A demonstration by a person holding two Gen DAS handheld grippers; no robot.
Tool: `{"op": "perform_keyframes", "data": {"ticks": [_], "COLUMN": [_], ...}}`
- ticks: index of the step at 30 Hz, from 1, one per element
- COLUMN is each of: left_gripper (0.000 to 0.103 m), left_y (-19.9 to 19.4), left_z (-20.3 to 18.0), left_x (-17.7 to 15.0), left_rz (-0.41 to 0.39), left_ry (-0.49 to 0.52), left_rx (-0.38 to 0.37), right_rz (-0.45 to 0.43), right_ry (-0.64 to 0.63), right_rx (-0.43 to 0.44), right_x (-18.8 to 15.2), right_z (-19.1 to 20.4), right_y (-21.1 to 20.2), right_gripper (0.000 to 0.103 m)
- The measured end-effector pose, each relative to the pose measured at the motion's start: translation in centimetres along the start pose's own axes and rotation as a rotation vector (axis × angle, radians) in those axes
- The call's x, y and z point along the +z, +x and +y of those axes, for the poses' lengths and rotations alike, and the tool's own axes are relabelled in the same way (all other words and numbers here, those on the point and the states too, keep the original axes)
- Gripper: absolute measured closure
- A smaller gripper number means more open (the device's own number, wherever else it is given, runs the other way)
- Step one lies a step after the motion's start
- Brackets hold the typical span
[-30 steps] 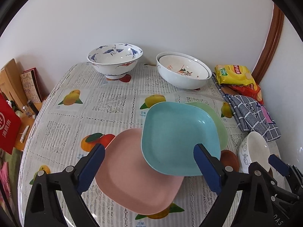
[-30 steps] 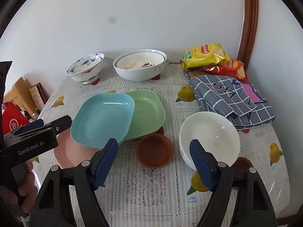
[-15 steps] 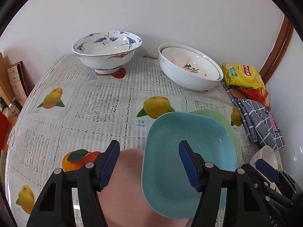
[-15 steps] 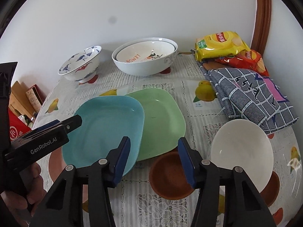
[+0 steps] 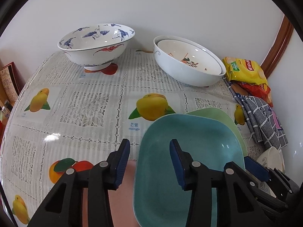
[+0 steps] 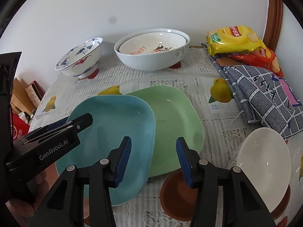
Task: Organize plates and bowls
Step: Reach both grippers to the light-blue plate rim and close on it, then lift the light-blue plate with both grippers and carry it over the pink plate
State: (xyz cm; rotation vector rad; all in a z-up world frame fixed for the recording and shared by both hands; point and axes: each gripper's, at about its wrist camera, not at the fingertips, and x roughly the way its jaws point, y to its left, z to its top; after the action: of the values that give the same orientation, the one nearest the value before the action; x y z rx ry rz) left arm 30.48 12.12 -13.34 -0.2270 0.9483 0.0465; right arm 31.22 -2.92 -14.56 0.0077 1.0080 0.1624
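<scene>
A teal plate (image 5: 189, 162) (image 6: 113, 136) overlaps a green plate (image 5: 214, 113) (image 6: 174, 121) and a pink plate (image 5: 121, 198). My left gripper (image 5: 149, 162) is open, its jaws straddling the teal plate's left rim; it also shows in the right wrist view (image 6: 56, 138). My right gripper (image 6: 153, 158) is open and empty, over the seam between the teal and green plates. A blue-patterned bowl (image 5: 96, 45) (image 6: 79, 58) and two nested white bowls (image 5: 187, 60) (image 6: 151, 49) stand at the back. A small white bowl (image 6: 263, 162) and a brown dish (image 6: 176, 194) lie near right.
Yellow and red snack bags (image 6: 233, 37) (image 5: 246, 70) and a folded grey checked cloth (image 6: 261, 94) (image 5: 263, 121) lie at the right by the wall. The table (image 5: 85, 104) has a fruit-print cover. Boxes and a red item (image 6: 19, 113) sit beyond its left edge.
Both grippers have moved forward and down toward the plates, and both have narrowed their jaws. The left now straddles the teal plate's rim. The plates and bowls have not moved.
</scene>
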Motion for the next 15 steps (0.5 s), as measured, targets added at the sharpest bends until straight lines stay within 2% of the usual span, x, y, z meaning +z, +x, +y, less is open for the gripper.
{"op": "perform_keyframes", "data": {"ticks": [4, 6, 10, 15], "left_gripper": [0.079, 0.083, 0.092, 0.094], "left_y": [0.4, 0.4, -0.1, -1.5], "left_z": [-0.2, -0.1, 0.1, -0.2], "left_x": [-0.2, -0.3, -0.5, -1.2], "left_rz": [0.012, 0.011, 0.006, -0.005], "left_ry": [0.018, 0.019, 0.013, 0.02], "left_rx": [0.014, 0.015, -0.005, -0.005], "right_rz": [0.026, 0.035, 0.026, 0.015], "right_ry": [0.01, 0.014, 0.013, 0.041], "right_rx": [0.023, 0.032, 0.014, 0.016], "right_x": [0.1, 0.1, -0.1, -0.6], "right_z": [0.1, 0.2, 0.1, -0.5], "right_y": [1.1, 1.5, 1.6, 0.4], "right_gripper": [0.071, 0.085, 0.089, 0.093]}}
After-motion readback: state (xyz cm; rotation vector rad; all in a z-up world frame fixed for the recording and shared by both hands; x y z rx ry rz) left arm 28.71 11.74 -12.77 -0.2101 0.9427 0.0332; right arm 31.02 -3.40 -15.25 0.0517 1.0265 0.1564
